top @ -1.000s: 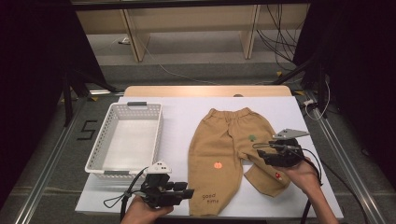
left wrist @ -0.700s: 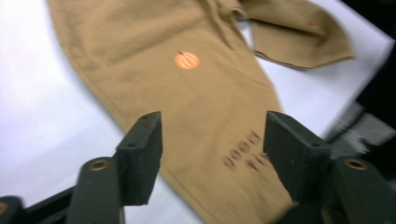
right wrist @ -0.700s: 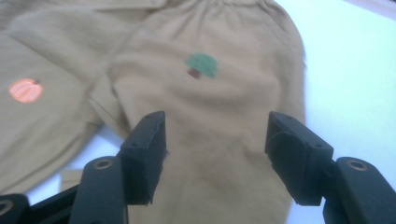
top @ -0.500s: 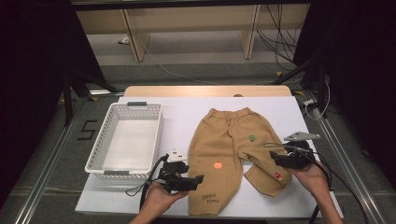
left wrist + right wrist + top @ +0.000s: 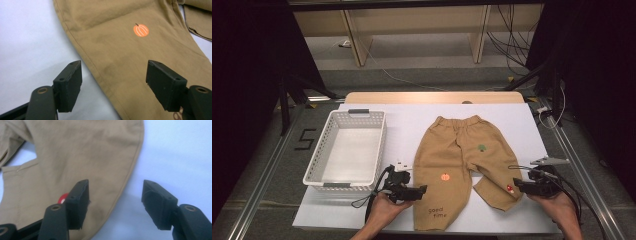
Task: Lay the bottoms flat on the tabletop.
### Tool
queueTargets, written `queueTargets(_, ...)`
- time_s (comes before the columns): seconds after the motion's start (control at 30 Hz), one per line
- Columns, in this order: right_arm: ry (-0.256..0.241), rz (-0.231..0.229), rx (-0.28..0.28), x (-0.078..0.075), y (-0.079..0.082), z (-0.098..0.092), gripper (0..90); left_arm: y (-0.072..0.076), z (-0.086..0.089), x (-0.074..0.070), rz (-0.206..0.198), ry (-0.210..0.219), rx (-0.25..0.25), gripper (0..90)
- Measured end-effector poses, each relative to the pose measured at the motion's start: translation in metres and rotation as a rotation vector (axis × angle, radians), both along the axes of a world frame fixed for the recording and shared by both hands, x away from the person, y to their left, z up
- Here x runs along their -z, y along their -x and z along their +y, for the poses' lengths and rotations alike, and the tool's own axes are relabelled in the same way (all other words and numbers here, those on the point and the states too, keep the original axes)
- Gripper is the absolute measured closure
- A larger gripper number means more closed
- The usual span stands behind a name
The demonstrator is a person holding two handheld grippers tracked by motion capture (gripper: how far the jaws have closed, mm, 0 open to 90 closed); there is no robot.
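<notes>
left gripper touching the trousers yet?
Cannot tell. In the left gripper view the open left gripper straddles the tan trousers' outer seam, but no gap or contact under the jaws shows plainly.

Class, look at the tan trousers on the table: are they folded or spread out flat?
Mostly spread: the trousers lie flat, waistband away from the person. One leg looks shorter than the other, possibly folded back.

Setting: laboratory or recording studio, not a home. Desk [image 5: 512, 120] with white cover sheet, standing in a frame of bare aluminium rails [image 5: 262, 175]. Black curtains [image 5: 247, 65] to either side. Loose cables [image 5: 507, 40] trailing over grey floor behind. Plain wooden shelving [image 5: 417, 25] at back wall. Floor marker reading "5" [image 5: 305, 139] beside the desk. Lighting falls on the desk; surroundings dark.
</notes>
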State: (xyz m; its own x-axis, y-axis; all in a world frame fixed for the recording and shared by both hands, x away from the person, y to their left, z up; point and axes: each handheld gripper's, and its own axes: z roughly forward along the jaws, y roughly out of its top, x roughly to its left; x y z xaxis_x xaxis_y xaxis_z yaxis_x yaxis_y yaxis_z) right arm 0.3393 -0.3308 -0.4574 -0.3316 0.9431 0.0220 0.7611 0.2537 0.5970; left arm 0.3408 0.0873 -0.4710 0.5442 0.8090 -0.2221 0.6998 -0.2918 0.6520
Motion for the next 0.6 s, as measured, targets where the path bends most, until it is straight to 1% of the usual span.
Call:
queueTargets(0.07,0.003,0.009,-0.004,0.001,0.002,0.001,42.5,0.001,0.0,0.001,-0.001,-0.011,0.005,28.0)
queueTargets(0.17,-0.011,0.035,-0.005,0.001,0.005,0.003,47.9,0.003,0.002,0.001,-0.003,-0.006,0.008,27.7)
queueTargets(0.23,-0.023,0.063,0.002,0.003,0.006,0.002,50.6,0.006,0.004,0.0,-0.003,-0.001,0.009,27.4)
queueTargets(0.3,-0.065,0.092,0.008,0.004,0.008,0.0,53.5,0.008,0.005,-0.001,-0.003,0.005,0.008,27.4)
queueTargets(0.37,-0.084,0.114,0.001,0.006,0.009,-0.002,58.9,0.009,0.006,-0.001,0.002,0.01,0.009,27.4)
queueTargets(0.4,-0.082,0.111,-0.003,0.007,0.01,-0.001,64.3,0.009,0.006,-0.002,0.003,0.01,0.012,27.4)
queueTargets(0.43,-0.064,0.11,-0.009,0.007,0.011,-0.001,70.2,0.01,0.006,-0.002,0.001,0.011,0.013,27.4)
queueTargets(0.5,-0.031,0.092,-0.001,0.006,0.013,-0.001,83.9,0.01,0.005,-0.002,-0.001,0.011,0.017,27.4)
queueTargets(0.53,-0.013,0.08,-0.008,0.004,0.013,-0.003,88.3,0.011,0.005,-0.002,0.0,0.012,0.018,27.4)
queueTargets(0.6,0.0,0.059,0.001,0.002,0.012,-0.008,88.8,0.01,0.006,-0.002,0.003,0.013,0.019,27.4)
